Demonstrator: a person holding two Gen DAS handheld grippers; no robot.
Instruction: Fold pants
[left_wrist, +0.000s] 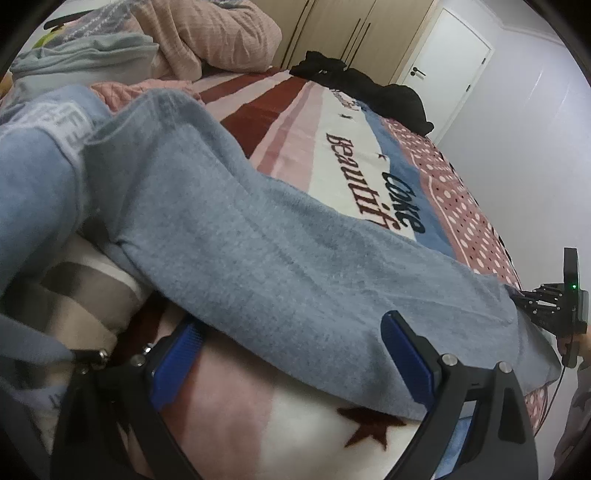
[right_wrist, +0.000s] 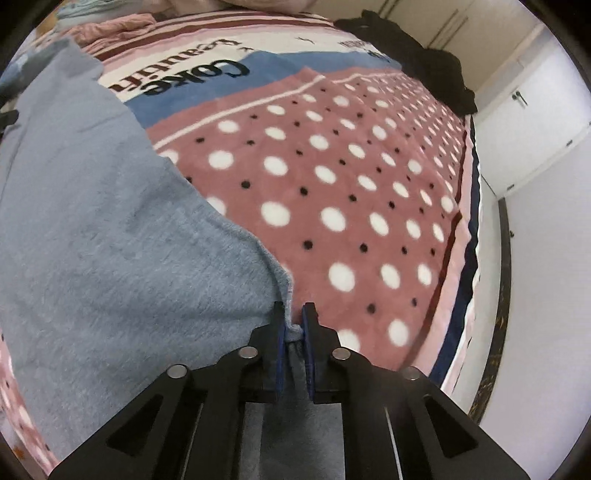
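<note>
Covering most of both views was one bed (right_wrist: 369, 184), spread with a single fleece blanket (left_wrist: 351, 155) in red and pink stripes, a white band with dark lettering, a blue band and a pink field of white and black dots. Across it lay one pair of grey-blue pants (left_wrist: 258, 240), their long axis running from the far left of the bed, where a patterned white band (left_wrist: 70, 129) showed on a bunched part, down toward the near right edge; one leg lay stretched flat along that line and its far end pointed at the right tool. A pile of pink and grey laundry (left_wrist: 184, 37) sat at the head of the bed, well apart from the pants' near end, and one black garment (left_wrist: 369, 88) lay at the bed's far edge by the wardrobe doors (left_wrist: 332, 33) and one white door (left_wrist: 450, 51). The right tool (right_wrist: 294, 321) was at the near right edge of the bed, its two blue pads pressed together on a small fold of the pants' end, cloth bunched between them. The left tool (left_wrist: 295, 369) hovered low over the blanket just beside the middle of the leg, its two blue-padded fingers (left_wrist: 406, 354) spread wide, nothing between them, the right-hand finger overlapping the leg's lower edge in the left wrist view.
</note>
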